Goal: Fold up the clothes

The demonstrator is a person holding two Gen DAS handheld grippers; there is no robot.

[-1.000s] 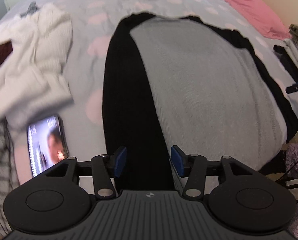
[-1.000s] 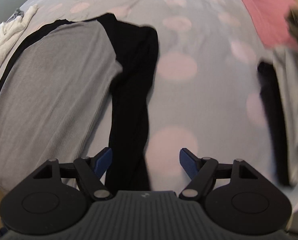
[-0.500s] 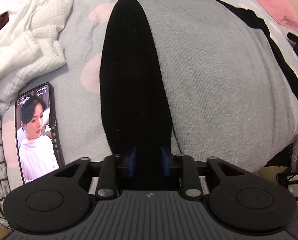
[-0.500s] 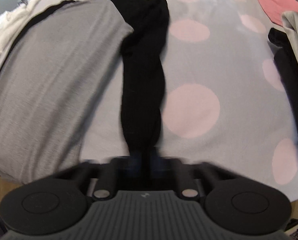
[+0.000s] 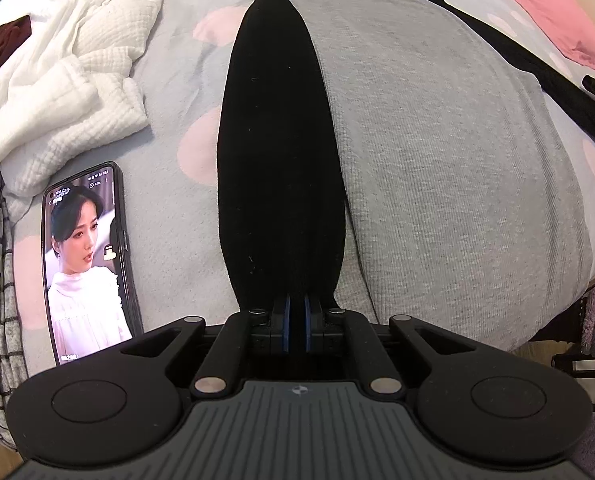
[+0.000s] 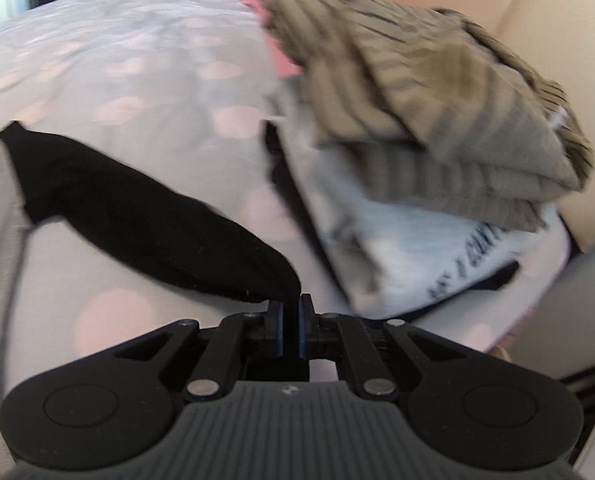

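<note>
Left gripper (image 5: 296, 312) and right gripper (image 6: 290, 312) each pinched tight on a black sleeve (image 5: 281, 140) end either side of the grey shirt body (image 5: 437, 152), likely for folding both sleeves inward.

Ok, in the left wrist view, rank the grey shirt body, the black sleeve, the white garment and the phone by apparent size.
1. Grey shirt body.
2-3. Black sleeve and white garment: similar, and the white garment is cut off by the frame edge, so unranked.
4. Phone, though nearness enlarges it.
</note>
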